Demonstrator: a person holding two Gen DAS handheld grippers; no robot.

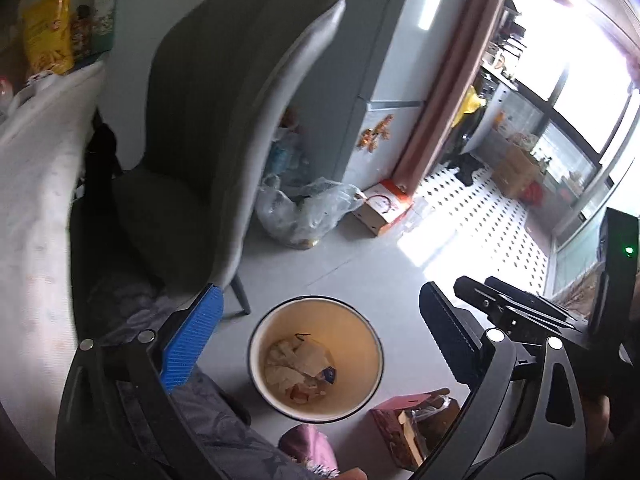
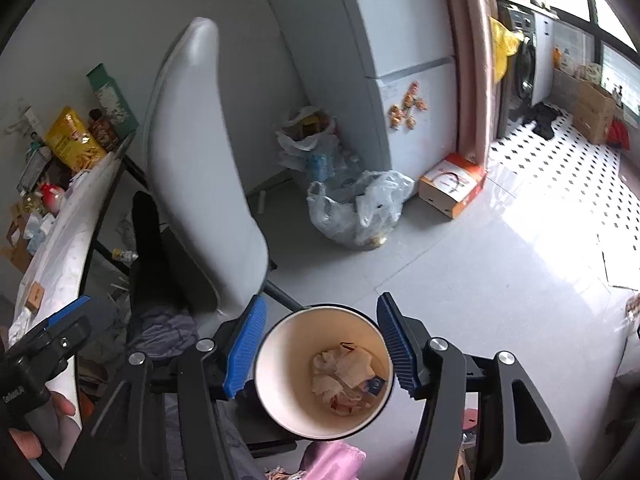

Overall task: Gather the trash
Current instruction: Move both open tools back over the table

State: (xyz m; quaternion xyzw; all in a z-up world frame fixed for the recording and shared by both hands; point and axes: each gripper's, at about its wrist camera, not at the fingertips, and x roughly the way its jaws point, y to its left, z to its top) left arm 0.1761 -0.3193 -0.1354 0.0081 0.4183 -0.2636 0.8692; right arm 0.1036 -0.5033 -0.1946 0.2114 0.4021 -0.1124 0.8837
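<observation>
A round trash bin [image 1: 316, 358] with a cream inside stands on the grey floor, with crumpled paper and wrappers [image 1: 300, 368] at its bottom. It also shows in the right wrist view [image 2: 324, 372], with the trash [image 2: 348, 376] inside. My left gripper [image 1: 320, 344] is open and empty, high above the bin. My right gripper [image 2: 322, 344] is open and empty, its blue pads [image 2: 246, 348] standing either side of the bin's rim as seen from above. The right gripper's body [image 1: 520, 308] shows at the right of the left wrist view.
A grey chair [image 1: 224, 128] stands left of the bin beside a white table [image 2: 64, 256] with snack bags [image 2: 74, 140]. Clear plastic bags [image 2: 356, 208] and a carton [image 2: 452, 186] lie by the fridge [image 2: 392, 60]. A pink box [image 1: 416, 420] lies right of the bin.
</observation>
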